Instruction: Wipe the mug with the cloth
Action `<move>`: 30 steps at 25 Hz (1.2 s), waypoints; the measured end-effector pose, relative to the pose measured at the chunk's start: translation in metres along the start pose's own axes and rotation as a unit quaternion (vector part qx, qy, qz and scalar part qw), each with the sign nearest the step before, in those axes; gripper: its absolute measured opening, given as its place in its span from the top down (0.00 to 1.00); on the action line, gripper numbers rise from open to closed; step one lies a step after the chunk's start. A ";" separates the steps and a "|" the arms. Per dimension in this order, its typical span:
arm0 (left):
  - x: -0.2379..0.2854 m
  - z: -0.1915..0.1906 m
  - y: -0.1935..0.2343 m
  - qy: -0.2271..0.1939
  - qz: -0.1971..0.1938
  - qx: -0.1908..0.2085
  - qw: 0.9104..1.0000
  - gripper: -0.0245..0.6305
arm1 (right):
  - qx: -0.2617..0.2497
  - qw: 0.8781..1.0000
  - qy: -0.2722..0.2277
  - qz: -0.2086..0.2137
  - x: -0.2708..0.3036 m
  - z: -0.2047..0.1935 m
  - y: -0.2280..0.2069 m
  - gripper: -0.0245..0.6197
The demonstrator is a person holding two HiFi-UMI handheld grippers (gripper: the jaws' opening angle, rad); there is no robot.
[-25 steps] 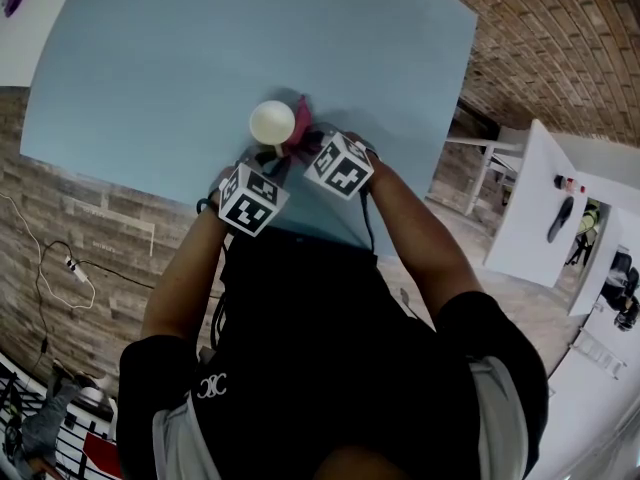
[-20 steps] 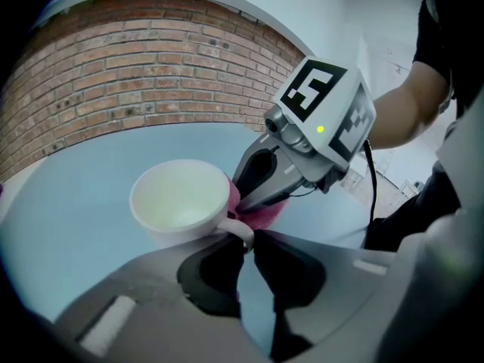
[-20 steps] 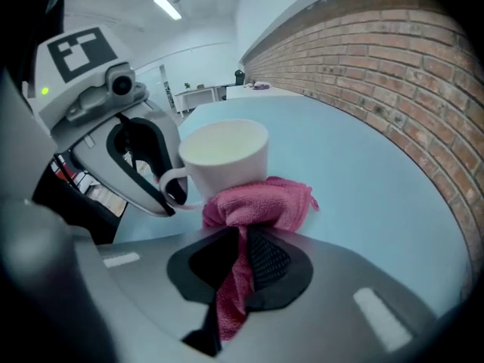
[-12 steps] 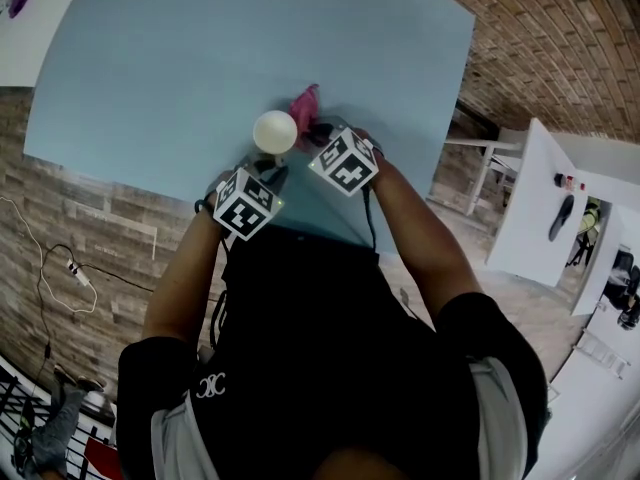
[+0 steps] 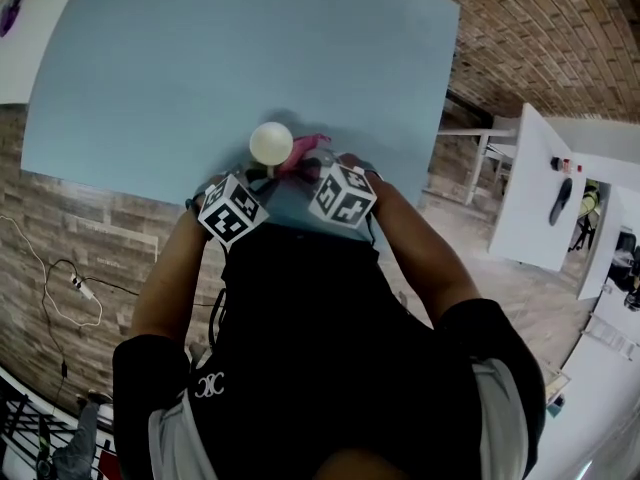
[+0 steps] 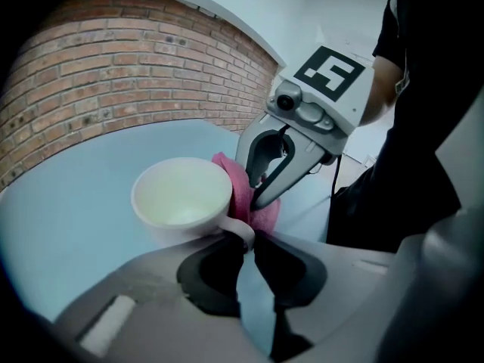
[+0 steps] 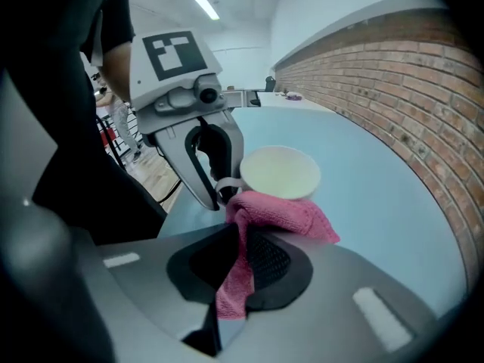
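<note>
A cream mug (image 5: 271, 143) is over the blue table (image 5: 250, 48), near its front edge. My left gripper (image 5: 263, 174) is shut on the mug's handle (image 6: 240, 233), with the mug (image 6: 184, 199) upright and its inside empty. A pink cloth (image 5: 305, 153) is pressed against the mug's right side. My right gripper (image 5: 306, 166) is shut on it. In the right gripper view the cloth (image 7: 276, 214) bunches between my jaws and hangs down from them. There it touches the mug (image 7: 280, 171) beside the left gripper (image 7: 219, 191). Whether the mug rests on the table is hidden.
The table's front edge lies just under both hands, against the person's body. White furniture (image 5: 540, 208) stands to the right on the brick floor. A cable (image 5: 70, 288) trails on the floor at the left. A white surface (image 5: 15, 28) adjoins the table's far left corner.
The pink cloth has come from the mug's far side down along its right side, toward the person. The left gripper has rolled and shifted a little left with the mug.
</note>
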State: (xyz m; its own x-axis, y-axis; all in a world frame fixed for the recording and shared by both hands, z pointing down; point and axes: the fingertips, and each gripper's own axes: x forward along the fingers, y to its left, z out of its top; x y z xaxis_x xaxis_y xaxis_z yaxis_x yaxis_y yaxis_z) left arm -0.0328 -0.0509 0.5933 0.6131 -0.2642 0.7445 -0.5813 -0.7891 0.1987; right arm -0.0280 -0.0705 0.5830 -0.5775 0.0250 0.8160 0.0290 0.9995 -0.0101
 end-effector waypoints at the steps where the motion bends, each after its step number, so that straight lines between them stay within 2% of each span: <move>1: 0.000 -0.001 -0.002 0.001 -0.002 0.005 1.000 0.89 | 0.010 1.000 0.000 -0.004 -0.001 -0.003 -0.002 0.90; 8: 0.001 -0.004 -0.011 0.007 -0.007 0.028 1.000 0.89 | 0.038 0.998 0.002 -0.047 -0.008 -0.012 -0.034 0.90; 13: -0.001 -0.009 -0.018 0.017 -0.022 0.048 0.998 0.89 | 0.007 0.997 0.012 -0.069 -0.003 -0.001 -0.061 0.90; 19: -0.006 -0.021 -0.026 0.042 -0.068 0.077 0.994 0.89 | -0.066 0.996 0.036 -0.049 -0.002 0.003 -0.057 0.90; 25: -0.021 -0.039 -0.035 0.084 -0.153 0.106 0.979 0.85 | -0.130 0.990 0.057 -0.010 -0.010 -0.004 -0.019 0.90; 30: -0.025 -0.044 -0.037 0.097 -0.175 0.123 0.972 0.85 | -0.162 0.983 0.084 0.024 -0.016 -0.014 0.008 0.90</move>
State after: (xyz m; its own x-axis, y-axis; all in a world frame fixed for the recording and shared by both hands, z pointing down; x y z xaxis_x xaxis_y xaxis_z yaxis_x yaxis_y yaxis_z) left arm -0.0509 0.0092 0.5953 0.6244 0.1340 0.7696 -0.1958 -0.9269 0.3203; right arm -0.0068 -0.0629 0.5782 -0.4277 0.0409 0.9030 0.3272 0.9382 0.1124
